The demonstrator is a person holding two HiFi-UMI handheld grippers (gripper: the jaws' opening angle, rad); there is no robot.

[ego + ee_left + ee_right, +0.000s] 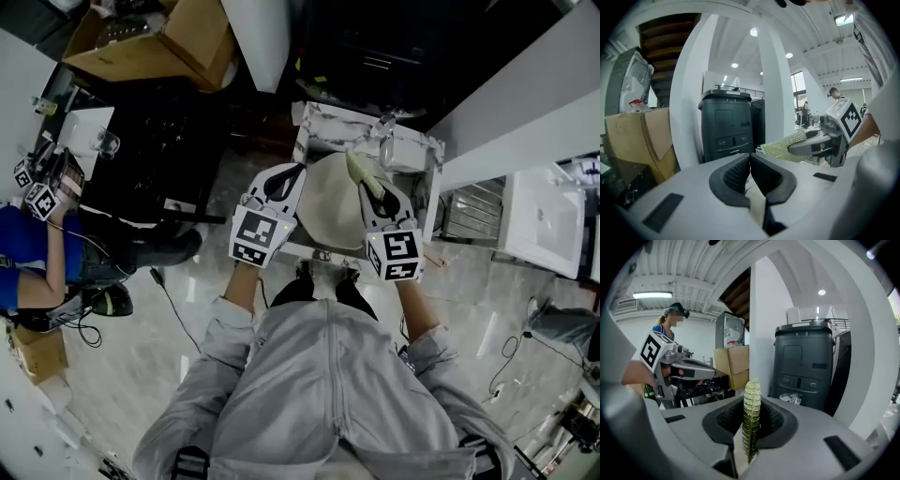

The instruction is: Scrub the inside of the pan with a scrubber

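While the jaws of the right gripper [751,401] clamp the green scrubber [751,427] edge-on, those of the left gripper [750,157] press together with nothing between. From the head view, the pale pan [328,211] lies between both grippers, just before a white-framed stand [307,129].

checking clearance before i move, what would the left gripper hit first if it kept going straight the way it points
Most likely the dark grey bin, dead ahead past the shut jaws of the left gripper. Nothing nearer shows in that line, though depth is unclear.
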